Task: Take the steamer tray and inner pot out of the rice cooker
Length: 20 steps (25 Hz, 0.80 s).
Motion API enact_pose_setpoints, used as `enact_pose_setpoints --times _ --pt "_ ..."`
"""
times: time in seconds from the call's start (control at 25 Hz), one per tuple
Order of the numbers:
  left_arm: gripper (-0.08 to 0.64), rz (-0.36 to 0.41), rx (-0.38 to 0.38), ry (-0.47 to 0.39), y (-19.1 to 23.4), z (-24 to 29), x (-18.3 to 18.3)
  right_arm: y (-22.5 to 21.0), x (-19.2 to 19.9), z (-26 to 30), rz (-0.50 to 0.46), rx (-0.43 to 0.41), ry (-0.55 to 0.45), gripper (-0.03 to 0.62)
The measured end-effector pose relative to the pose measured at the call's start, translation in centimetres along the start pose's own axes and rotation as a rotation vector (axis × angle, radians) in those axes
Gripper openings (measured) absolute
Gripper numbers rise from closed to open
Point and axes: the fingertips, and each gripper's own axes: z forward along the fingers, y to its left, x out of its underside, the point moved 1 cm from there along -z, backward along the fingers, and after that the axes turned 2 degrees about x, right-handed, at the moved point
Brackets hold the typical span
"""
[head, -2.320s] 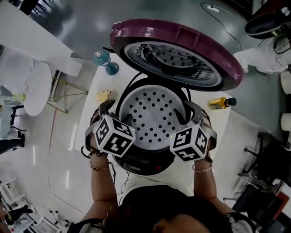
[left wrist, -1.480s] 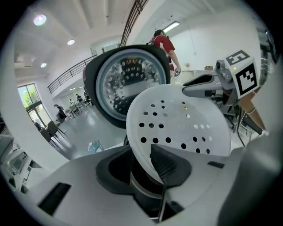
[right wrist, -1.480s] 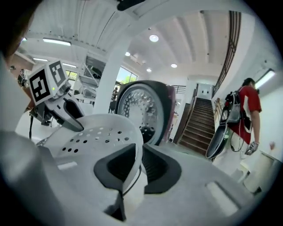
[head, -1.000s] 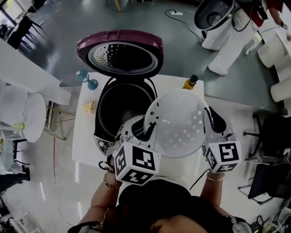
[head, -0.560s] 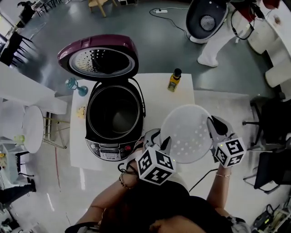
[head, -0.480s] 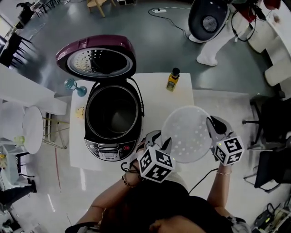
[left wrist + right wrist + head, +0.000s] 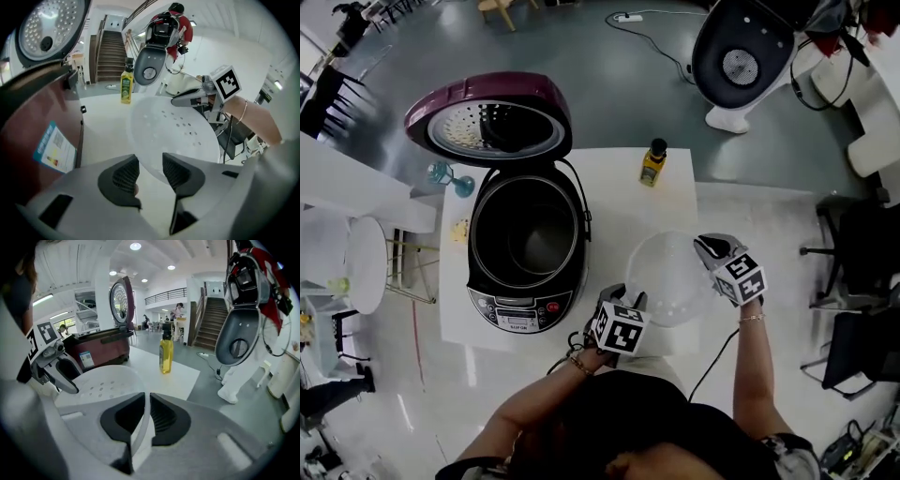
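Observation:
The white perforated steamer tray (image 7: pixel 670 277) is down at the table's right half, beside the cooker. My right gripper (image 7: pixel 705 248) is shut on the tray's right rim, which sits pinched between its pads (image 7: pixel 147 401). My left gripper (image 7: pixel 623 298) is at the tray's near-left edge. Its jaws have just been opening, and the tray rim (image 7: pixel 173 126) lies between them with a gap at the pads. The maroon rice cooker (image 7: pixel 528 246) stands at the left with its lid (image 7: pixel 487 117) up. The dark inner pot (image 7: pixel 528 225) sits inside it.
A yellow oil bottle (image 7: pixel 652 164) stands at the far edge of the white table (image 7: pixel 619 202). Teal glassware (image 7: pixel 450 176) sits at the far left corner. Another person holds an open cooker (image 7: pixel 741 52) beyond the table. Black chairs (image 7: pixel 853 272) stand at the right.
The tray has come down from chest height to the table, right of the cooker. Both grippers have sunk with it. The left gripper's jaws have parted from the rim.

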Motion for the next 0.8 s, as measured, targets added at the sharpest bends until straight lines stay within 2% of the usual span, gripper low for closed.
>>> enact_pose_setpoints --times 0.12,0.32,0.48,0.8 --pt "0.155 -0.061 -0.019 0.001 1.2 1.0 0.5 0.0 0.2 2.3 -0.008 -0.061 0.009 0.040" --pt "0.141 -0.098 -0.068 -0.015 3.6 2.0 0.2 -0.5 0.2 4.5 0.041 -0.132 -0.020 0.035" --pt "0.107 -0.169 -0.089 -0.020 5.0 3.6 0.1 -1.1 0.4 5.7 0.077 -0.138 -0.023 0.035" --pt "0.106 -0.196 -0.097 -0.026 5.9 4.5 -0.3 -2.1 0.5 7.1 0.060 -0.164 0.000 0.035"
